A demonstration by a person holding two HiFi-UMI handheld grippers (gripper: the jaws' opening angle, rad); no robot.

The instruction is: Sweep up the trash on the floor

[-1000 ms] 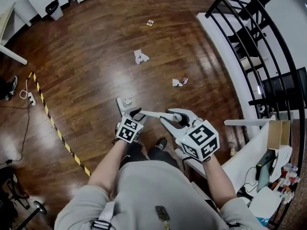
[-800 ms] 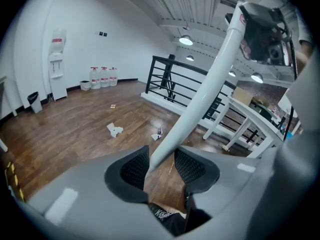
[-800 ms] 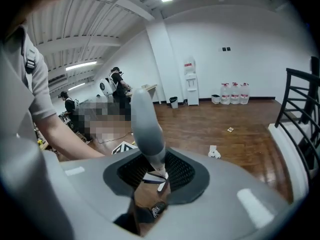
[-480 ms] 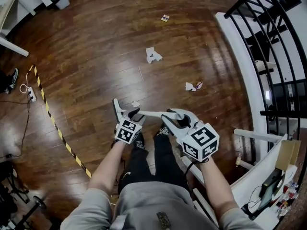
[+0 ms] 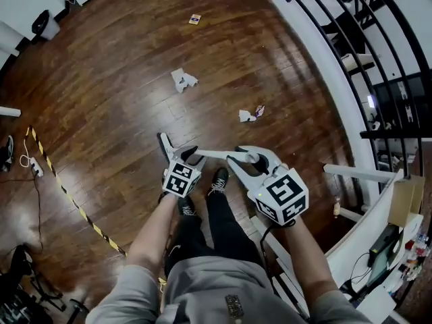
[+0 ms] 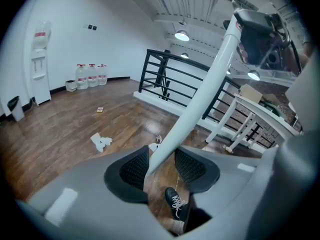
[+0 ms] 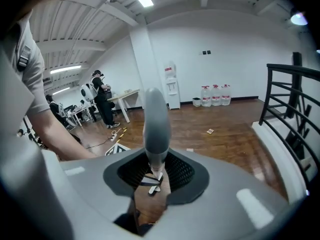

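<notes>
Left gripper point(image 6: 159, 166) clamps the broom's white shaft point(image 6: 200, 99), right gripper point(image 7: 156, 171) its grey grip point(image 7: 156, 129). I hold at two points to steer the sweep toward crumpled paper point(image 5: 248, 115).

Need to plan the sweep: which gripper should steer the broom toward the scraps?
Left: the left gripper grips the broom handle by the broom head; the right gripper holds its far end.
</notes>
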